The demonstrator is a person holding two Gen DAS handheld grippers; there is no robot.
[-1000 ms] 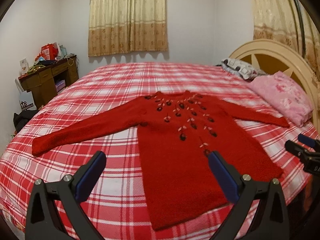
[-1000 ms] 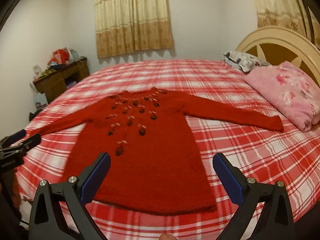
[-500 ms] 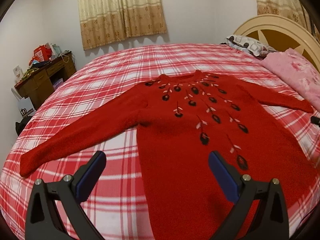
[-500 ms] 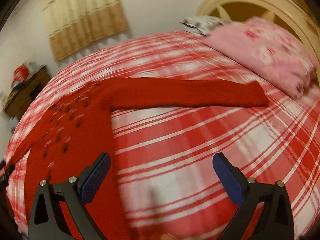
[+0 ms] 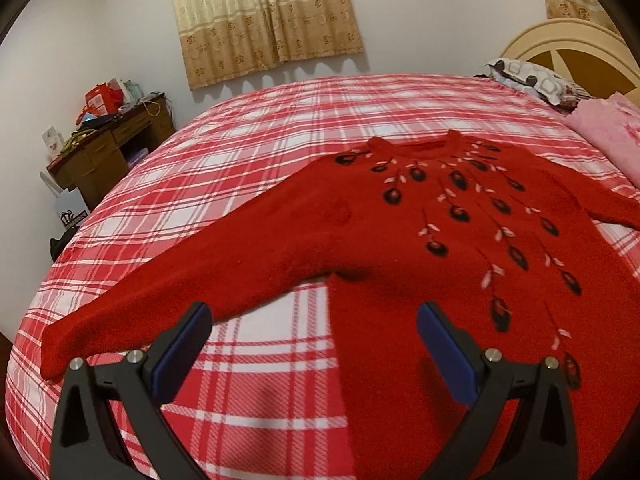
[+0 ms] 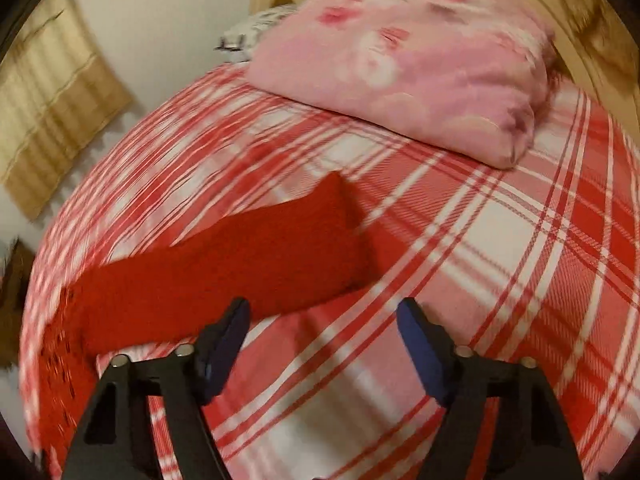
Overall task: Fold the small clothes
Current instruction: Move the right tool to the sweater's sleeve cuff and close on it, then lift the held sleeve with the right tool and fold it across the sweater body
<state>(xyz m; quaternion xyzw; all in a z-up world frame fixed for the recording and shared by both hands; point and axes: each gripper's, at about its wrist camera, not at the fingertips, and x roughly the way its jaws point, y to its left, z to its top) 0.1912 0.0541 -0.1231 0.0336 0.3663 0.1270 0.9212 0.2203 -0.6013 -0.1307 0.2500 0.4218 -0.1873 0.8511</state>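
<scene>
The left claw (image 5: 314, 334) was wide open and held nothing. It hung over the bed (image 5: 256, 120), with checked cloth showing between its blue pads (image 5: 182, 350). The red sweater (image 5: 400, 240) lay flat just ahead of it, one sleeve (image 5: 168, 292) running off past its left finger. The right claw (image 6: 323, 330) was partly open and closing, with nothing between its fingers. The other sleeve's (image 6: 240, 264) end lay just ahead of its left finger. A pink pillow (image 6: 408, 56) sat farther ahead.

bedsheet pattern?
Red, pink and white plaid bedsheet, clearest in the left wrist view.
</scene>
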